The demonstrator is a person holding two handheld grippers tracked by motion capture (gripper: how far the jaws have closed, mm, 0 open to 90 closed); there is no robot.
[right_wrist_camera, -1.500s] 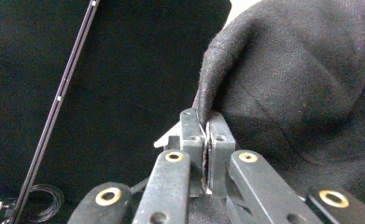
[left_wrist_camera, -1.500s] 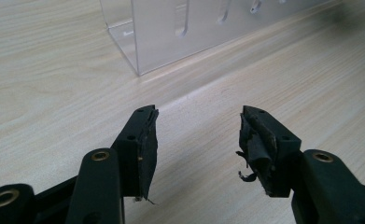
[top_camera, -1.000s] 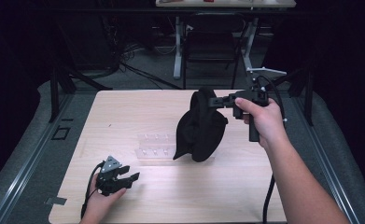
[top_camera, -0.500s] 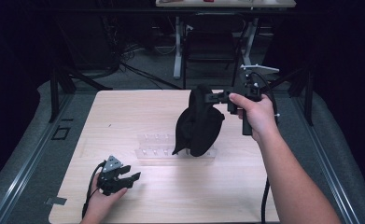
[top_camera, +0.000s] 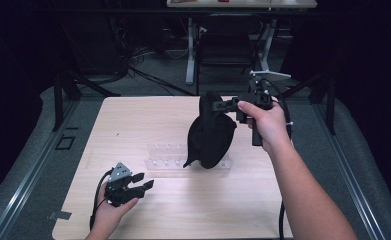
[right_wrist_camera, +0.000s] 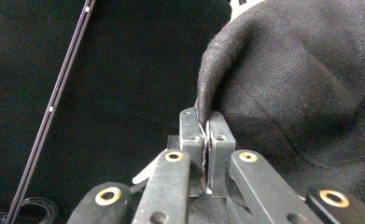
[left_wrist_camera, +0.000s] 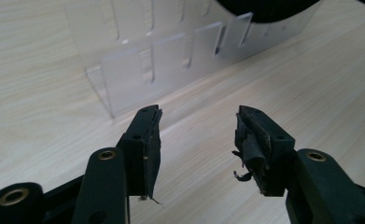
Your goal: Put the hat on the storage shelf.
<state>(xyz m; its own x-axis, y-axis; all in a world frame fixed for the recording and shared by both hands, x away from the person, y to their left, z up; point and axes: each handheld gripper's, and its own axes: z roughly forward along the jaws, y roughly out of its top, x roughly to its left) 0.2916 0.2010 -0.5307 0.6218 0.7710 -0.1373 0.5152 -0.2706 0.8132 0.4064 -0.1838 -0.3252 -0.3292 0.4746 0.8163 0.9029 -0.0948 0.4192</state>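
Observation:
A black cap (top_camera: pixel 210 135) hangs above the middle of the table, held by its edge in my right gripper (top_camera: pixel 218 105), which is shut on it. In the right gripper view the cap's dark fabric (right_wrist_camera: pixel 301 84) fills the upper right, with its rim pinched between the jaws of the right gripper (right_wrist_camera: pixel 206 126). The cap's lower end dangles over a clear plastic rack (top_camera: pixel 165 156) lying on the wood. My left gripper (top_camera: pixel 144 181) rests low near the table's front left, open and holding nothing. In the left gripper view the left gripper (left_wrist_camera: pixel 196 135) faces the rack (left_wrist_camera: pixel 171 60).
The light wooden table (top_camera: pixel 148 120) has bare room on its left and front. Grey floor and metal rails border it on both sides. A chair (top_camera: pixel 223 47) and desk legs stand beyond the far edge.
My right gripper has lifted the cap a little and carried it slightly left and away. The left gripper has stayed in place.

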